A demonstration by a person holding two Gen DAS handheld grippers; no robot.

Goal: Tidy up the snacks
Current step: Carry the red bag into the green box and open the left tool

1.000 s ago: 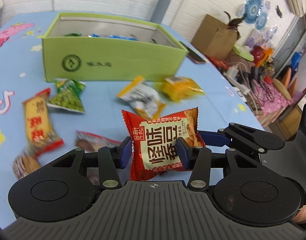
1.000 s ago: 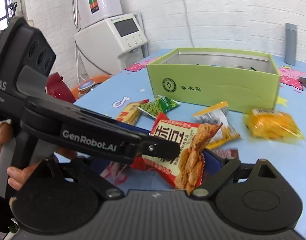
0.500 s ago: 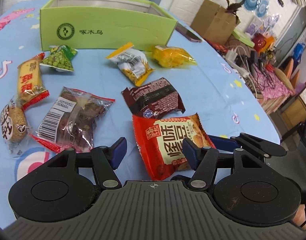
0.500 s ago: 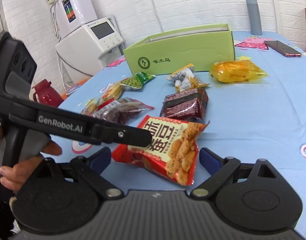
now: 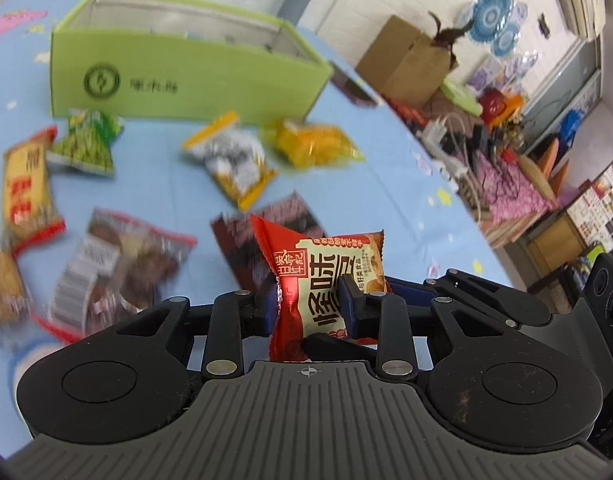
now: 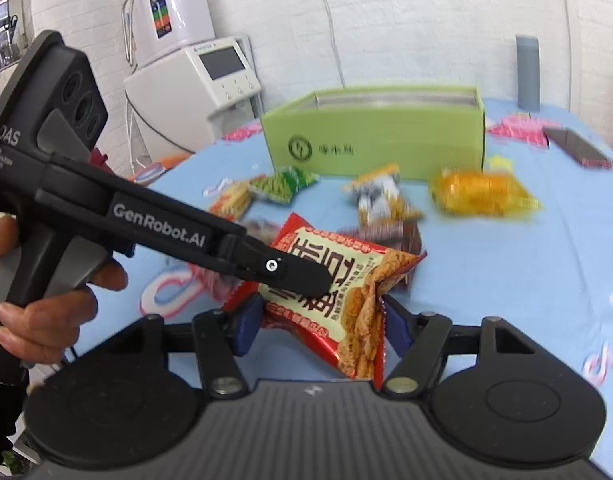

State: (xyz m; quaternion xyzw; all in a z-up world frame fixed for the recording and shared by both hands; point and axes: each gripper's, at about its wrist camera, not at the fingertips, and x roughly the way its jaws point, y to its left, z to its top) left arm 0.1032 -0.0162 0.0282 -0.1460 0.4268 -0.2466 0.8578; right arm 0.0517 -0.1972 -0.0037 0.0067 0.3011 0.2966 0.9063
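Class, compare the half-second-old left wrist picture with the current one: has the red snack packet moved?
Yes. The red snack packet lay flat on the blue tablecloth; now it stands upright, pinched in the left gripper, whose jaws have just closed.

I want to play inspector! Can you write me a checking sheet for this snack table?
Surface: blue cartoon tablecloth.
Job's things: green box open at the back; red snack packet lifted; other packets loose in front.
Clutter: phone, grey cylinder.
Grippers: left gripper pinching the red packet; right gripper jaws just closing around it, contact unclear.
Cables: tangle beyond the table.
Surroundings: white brick wall, white machine, cardboard box.
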